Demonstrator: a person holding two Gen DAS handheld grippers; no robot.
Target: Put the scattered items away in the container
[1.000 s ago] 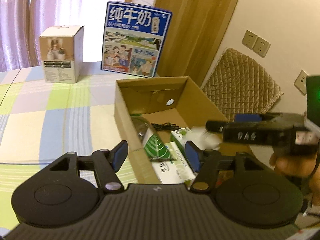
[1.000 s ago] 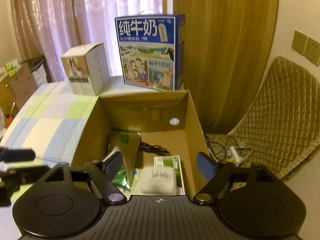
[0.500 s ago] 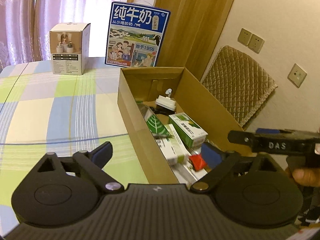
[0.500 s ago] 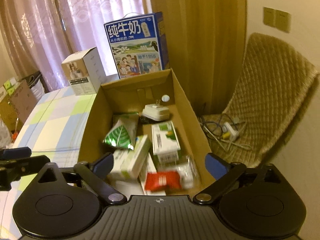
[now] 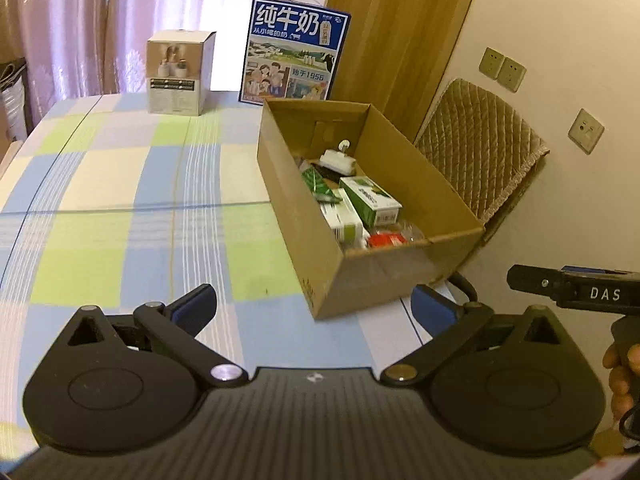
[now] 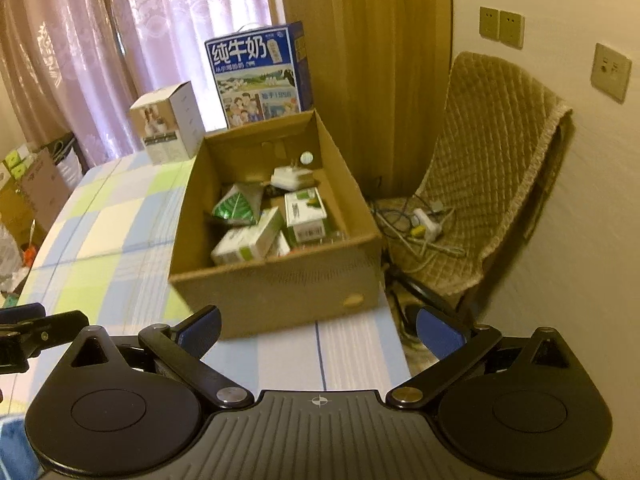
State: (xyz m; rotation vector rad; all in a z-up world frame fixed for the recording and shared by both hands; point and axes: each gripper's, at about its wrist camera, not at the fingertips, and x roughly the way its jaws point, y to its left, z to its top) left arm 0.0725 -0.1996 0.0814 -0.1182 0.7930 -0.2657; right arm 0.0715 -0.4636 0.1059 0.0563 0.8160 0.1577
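Observation:
An open cardboard box (image 5: pixel 380 276) (image 6: pixel 280 284) stands on the checked tablecloth near the table's right edge. Inside lie a white charger (image 5: pixel 338 161) (image 6: pixel 290 176), green-and-white cartons (image 5: pixel 370 200) (image 6: pixel 306 212), a green leaf-print packet (image 5: pixel 316 184) (image 6: pixel 236 208) and a red packet (image 5: pixel 386 239). My left gripper (image 5: pixel 314 304) hovers in front of the box's near corner, its jaws opening with nothing between them. My right gripper (image 6: pixel 320 328) is open and empty before the box's near wall. The right gripper's body (image 5: pixel 580 292) also shows at the left wrist view's right edge.
A blue milk carton (image 5: pixel 294 60) (image 6: pixel 260 76) and a white product box (image 5: pixel 178 74) (image 6: pixel 168 124) stand behind the cardboard box. A quilted chair (image 5: pixel 480 152) (image 6: pixel 492 168) with cables (image 6: pixel 424 228) sits right of the table. The tablecloth (image 5: pixel 120 220) stretches left.
Both grippers drew back from over the box to in front of it, and their jaws spread wide. The white charger that sat between the right jaws now lies in the box.

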